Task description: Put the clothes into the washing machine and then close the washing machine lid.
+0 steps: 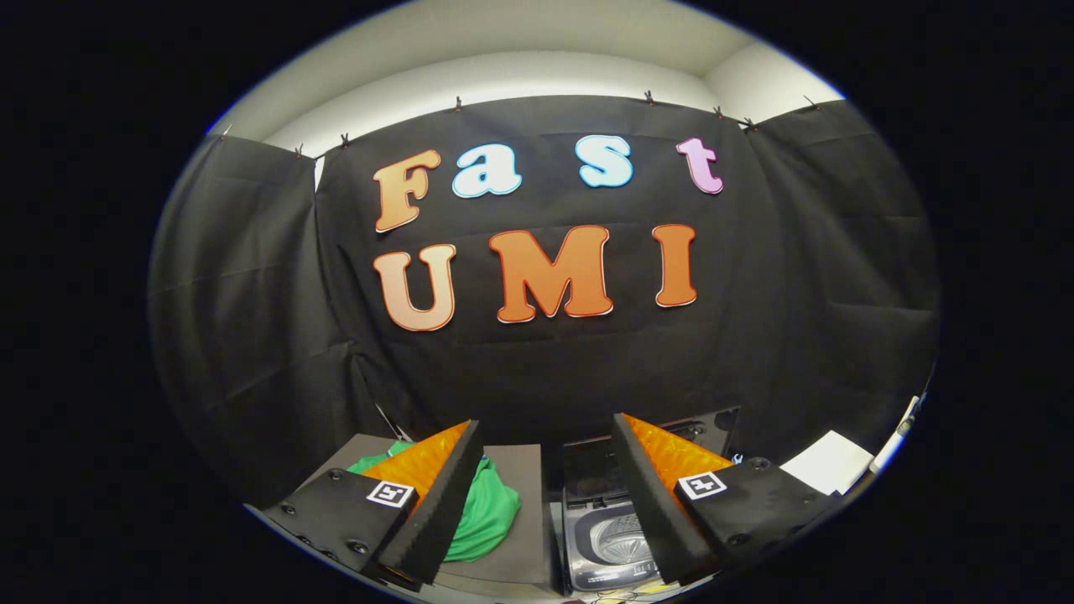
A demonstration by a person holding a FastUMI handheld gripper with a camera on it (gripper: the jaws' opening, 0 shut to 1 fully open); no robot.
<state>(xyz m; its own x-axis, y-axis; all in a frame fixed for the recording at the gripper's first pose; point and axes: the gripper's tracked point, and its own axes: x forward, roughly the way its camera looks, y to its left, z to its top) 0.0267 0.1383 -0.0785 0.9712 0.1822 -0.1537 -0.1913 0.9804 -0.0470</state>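
Two fingers of the gripper stand wide apart with nothing between them, held high above the work. Below the left finger a green garment lies bunched on a grey platform; beside it, between the fingers and nearer the right one, the washing machine sits with its lid raised and the drum showing. Nothing looks loaded yet, so the pick-up seems the step in hand: next, descend onto the garment and close on it.

Black cloth wall clipped up — pale ceiling above.
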